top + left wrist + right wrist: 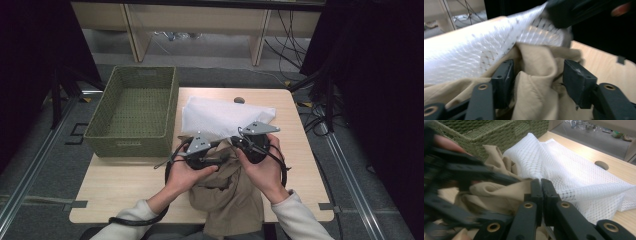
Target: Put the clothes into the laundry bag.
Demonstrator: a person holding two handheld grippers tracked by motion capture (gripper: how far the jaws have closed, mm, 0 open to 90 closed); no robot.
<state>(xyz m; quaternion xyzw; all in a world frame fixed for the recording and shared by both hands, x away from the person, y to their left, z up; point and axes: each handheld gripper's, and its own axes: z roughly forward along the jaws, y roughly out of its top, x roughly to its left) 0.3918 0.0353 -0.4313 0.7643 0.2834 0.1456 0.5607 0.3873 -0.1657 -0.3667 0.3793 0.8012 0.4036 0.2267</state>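
At frame centre, the right gripper (541, 185) pinches the mesh bag (220, 117) — left gripper (536, 82) spread around the beige garment (227, 192), mostly outside.

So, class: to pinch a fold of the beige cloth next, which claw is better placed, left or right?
Left. The left claw is open with a fold of the beige cloth between its jaws, ready to close. The right claw is already shut at the edge of the white mesh bag, so it would have to reopen first.

Grey floor (50, 165) w/ cables (292, 37), pale wood shelving (200, 20) behind, dark curtains (380, 75) both sides.
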